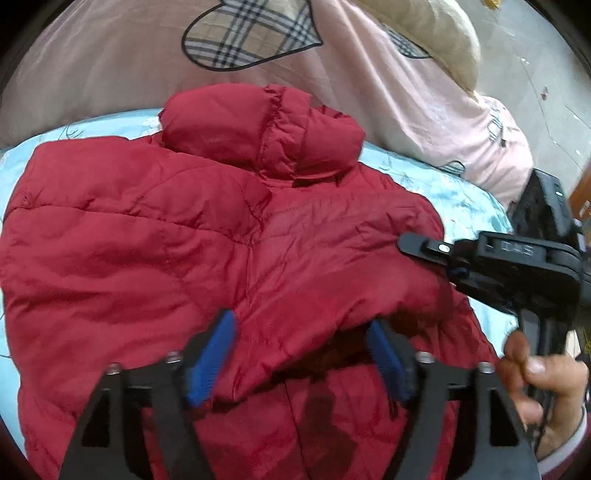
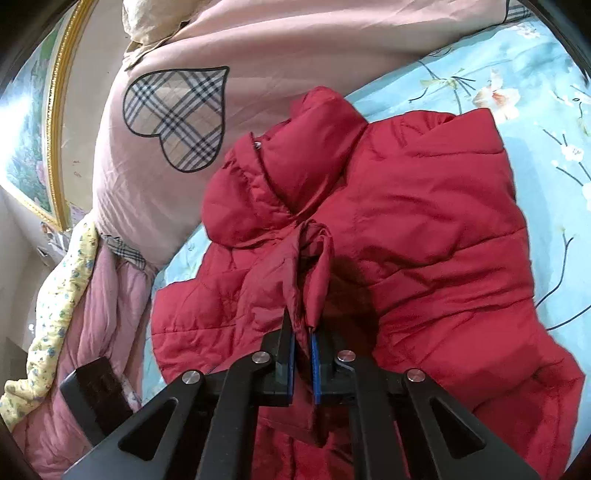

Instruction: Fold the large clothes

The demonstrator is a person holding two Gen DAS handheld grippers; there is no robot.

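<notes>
A puffy red hooded jacket (image 1: 147, 240) lies spread on the bed, its hood (image 1: 266, 129) toward the pillows. My left gripper (image 1: 299, 354) stands open over the jacket's lower middle, and a raised fold of red fabric sits between its blue pads (image 1: 210, 358) without being pinched. In the right wrist view my right gripper (image 2: 303, 332) is shut on a bunched pinch of the jacket (image 2: 424, 206) just below the hood (image 2: 295, 162). The left wrist view also shows the right gripper (image 1: 410, 245) from the side, resting on the jacket's right edge, with a person's hand (image 1: 535, 373) on its handle.
The jacket rests on a light blue floral bedsheet (image 2: 535, 110). A pink quilt with a plaid heart (image 2: 177, 114) is heaped behind the hood, with a beige pillow (image 1: 436, 33) beyond. A gold-framed picture (image 2: 37, 129) hangs at the left, and floor (image 1: 535, 74) shows past the bed's right edge.
</notes>
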